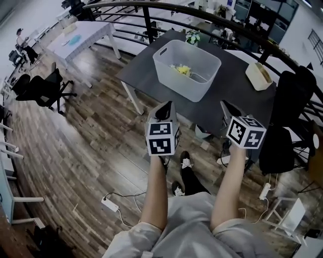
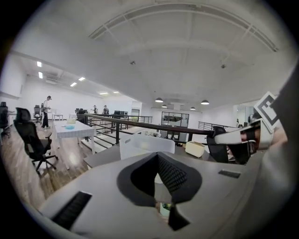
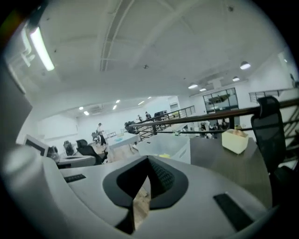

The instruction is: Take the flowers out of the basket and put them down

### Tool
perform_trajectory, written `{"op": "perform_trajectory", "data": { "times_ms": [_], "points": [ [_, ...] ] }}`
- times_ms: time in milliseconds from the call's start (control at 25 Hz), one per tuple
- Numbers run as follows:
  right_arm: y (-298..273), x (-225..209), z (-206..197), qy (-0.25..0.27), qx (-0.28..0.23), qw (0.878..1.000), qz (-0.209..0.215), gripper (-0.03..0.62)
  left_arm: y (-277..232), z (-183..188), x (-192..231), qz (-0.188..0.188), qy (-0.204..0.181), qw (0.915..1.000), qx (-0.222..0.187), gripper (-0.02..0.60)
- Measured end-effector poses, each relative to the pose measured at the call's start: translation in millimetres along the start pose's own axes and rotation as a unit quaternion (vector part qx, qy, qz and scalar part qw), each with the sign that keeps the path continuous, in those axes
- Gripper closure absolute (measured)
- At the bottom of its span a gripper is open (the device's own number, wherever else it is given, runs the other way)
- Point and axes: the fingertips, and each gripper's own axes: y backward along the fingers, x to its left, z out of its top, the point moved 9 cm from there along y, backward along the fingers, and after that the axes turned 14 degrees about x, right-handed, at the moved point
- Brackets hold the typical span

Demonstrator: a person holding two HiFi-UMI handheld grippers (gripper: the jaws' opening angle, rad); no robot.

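Note:
A translucent white basket (image 1: pixel 177 84) stands on the dark table (image 1: pixel 146 70), and yellow flowers (image 1: pixel 182 69) lie inside it. Both grippers hang in the air short of the table's near edge, over the wooden floor. My left gripper (image 1: pixel 166 107) is shut with nothing in it and points at the basket (image 2: pixel 145 144). My right gripper (image 1: pixel 225 106) is level with it to the right, also shut and empty. In the right gripper view the basket (image 3: pixel 168 147) and a bit of yellow flower (image 3: pixel 164 155) show beyond the shut tips (image 3: pixel 148 158). The left gripper's tips (image 2: pixel 157 155) meet too.
A cream box (image 1: pixel 259 75) sits at the table's right end. A black office chair (image 1: pixel 287 116) stands right of the table, another (image 1: pixel 43 88) far left by a white table (image 1: pixel 81 33). A railing (image 1: pixel 202 15) runs behind. A power strip (image 1: pixel 108 203) lies on the floor.

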Motion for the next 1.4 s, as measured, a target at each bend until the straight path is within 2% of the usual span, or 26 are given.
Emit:
{"op": "perform_trajectory", "data": {
  "times_ms": [80,200,400,680,840,1000,1240,1400],
  "points": [
    [-3.5,-5.1,2.0,-0.034,-0.003,0.999,-0.004,0.577,-4.9,9.2,-1.5,0.0,0.03,0.9995,0.004,0.555],
    [-20.1,0.6,-15.0,-0.022,0.028,0.999,-0.027,0.577,-11.1,-4.5,-8.3,-0.014,0.056,0.9982,0.016,0.555],
    [-42.1,7.4,-16.8,0.018,0.047,0.999,-0.013,0.577,-36.5,-22.2,-10.2,-0.014,0.009,0.9979,0.063,0.555],
    [-67.4,-27.7,11.9,0.0,0.02,0.999,-0.031,0.577,-62.5,12.9,2.0,-0.005,-0.006,0.9992,0.039,0.555],
    [-89.2,-36.0,28.3,0.008,0.028,0.999,-0.012,0.577,-80.1,23.4,13.0,-0.009,-0.009,0.9996,0.026,0.555],
    [-116.6,-51.5,43.3,0.007,0.038,0.999,0.008,0.577,-106.7,35.1,23.0,-0.001,-0.026,0.9987,0.043,0.555],
    [-147.6,-68.5,72.4,0.013,0.032,0.998,0.051,0.577,-138.7,65.4,30.5,-0.009,-0.021,0.9994,0.024,0.555],
    [-165.7,-77.6,86.4,0.019,0.035,0.997,0.07,0.577,-162.5,76.0,24.0,-0.012,-0.034,0.9985,0.042,0.555]
  ]
}}
